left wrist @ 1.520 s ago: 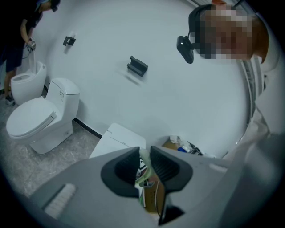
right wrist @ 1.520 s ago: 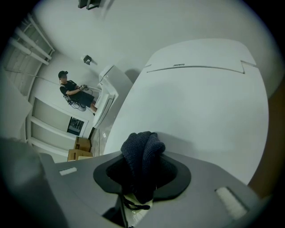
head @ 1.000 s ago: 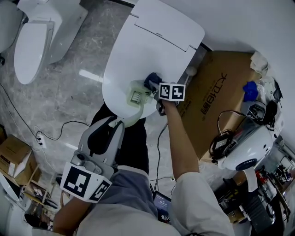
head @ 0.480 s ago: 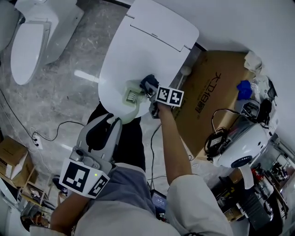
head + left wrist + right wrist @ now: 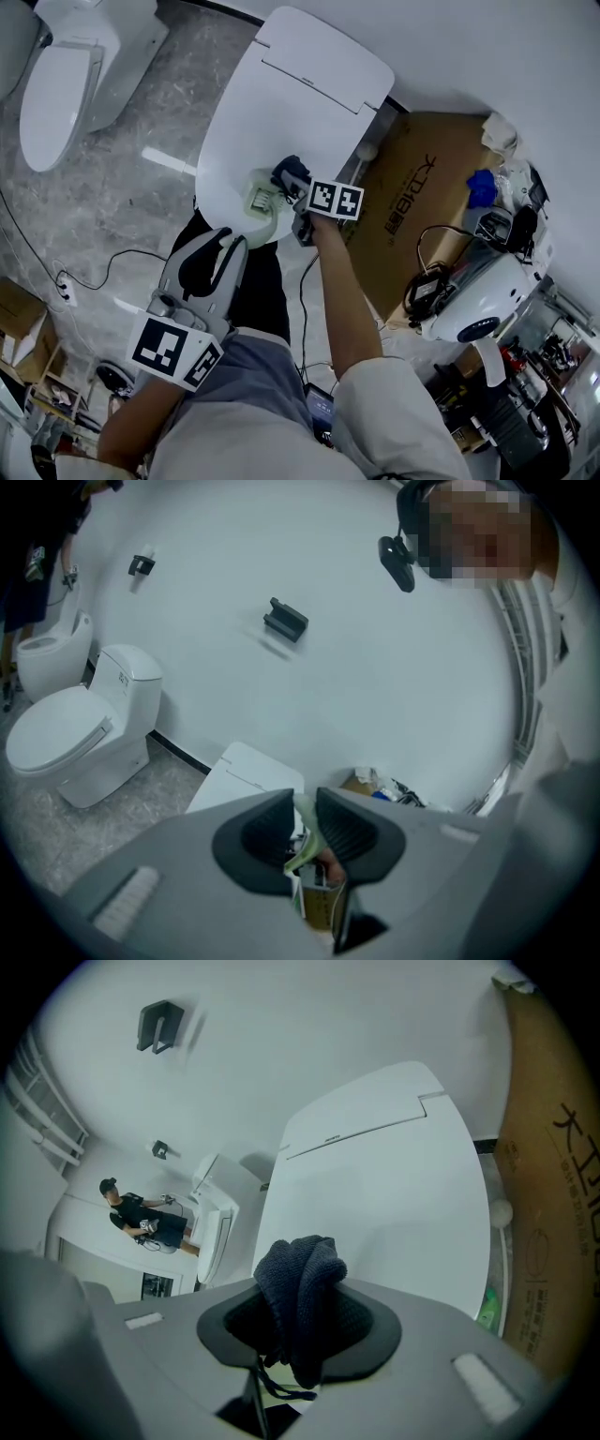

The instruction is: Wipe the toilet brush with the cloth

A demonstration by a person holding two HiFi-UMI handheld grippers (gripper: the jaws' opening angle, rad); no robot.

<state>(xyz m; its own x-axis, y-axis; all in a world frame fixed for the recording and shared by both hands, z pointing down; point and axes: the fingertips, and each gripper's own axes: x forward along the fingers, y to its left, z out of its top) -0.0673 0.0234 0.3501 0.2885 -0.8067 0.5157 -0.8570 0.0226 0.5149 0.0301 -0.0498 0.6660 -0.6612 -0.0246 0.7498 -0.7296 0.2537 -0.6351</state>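
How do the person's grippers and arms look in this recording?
Both the left gripper and the right gripper are grey moulded plastic with dark ribbed jaw pads. Each carries a white cube printed with black square markers. The right arm's sleeve is short and pale.

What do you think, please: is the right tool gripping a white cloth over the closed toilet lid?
Not quite: the cloth in the right tool is dark blue, not white, as the right gripper view shows. It is indeed gripped over the closed toilet lid.
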